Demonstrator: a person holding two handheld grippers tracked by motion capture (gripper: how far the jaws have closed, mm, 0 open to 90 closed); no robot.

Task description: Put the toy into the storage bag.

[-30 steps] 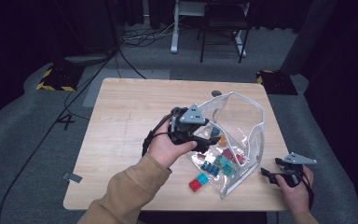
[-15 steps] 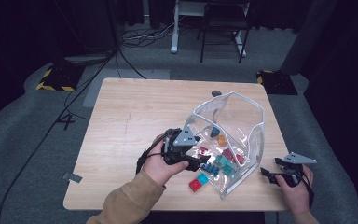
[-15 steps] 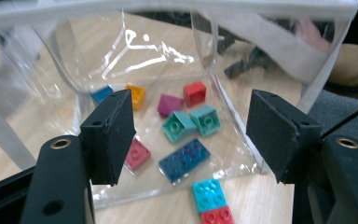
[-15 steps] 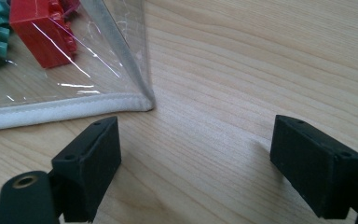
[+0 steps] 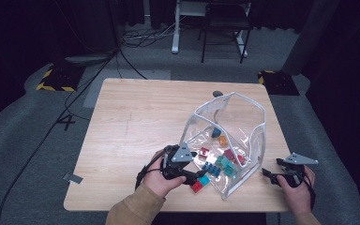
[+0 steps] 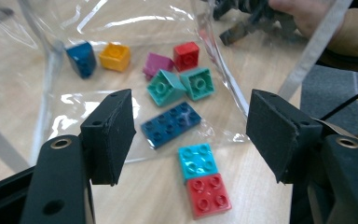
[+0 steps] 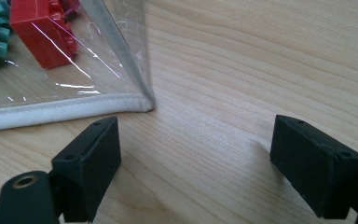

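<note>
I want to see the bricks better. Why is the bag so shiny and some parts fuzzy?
Left gripper view: white glare streaks the clear bag, and the hand behind is blurred. Right gripper view: the red brick is soft, the wood grain sharp. High view: the table is lit, the room around it dark.

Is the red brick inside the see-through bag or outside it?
Outside. The red brick lies on the bare table beside a light blue brick, just outside the clear bag's edge.
</note>
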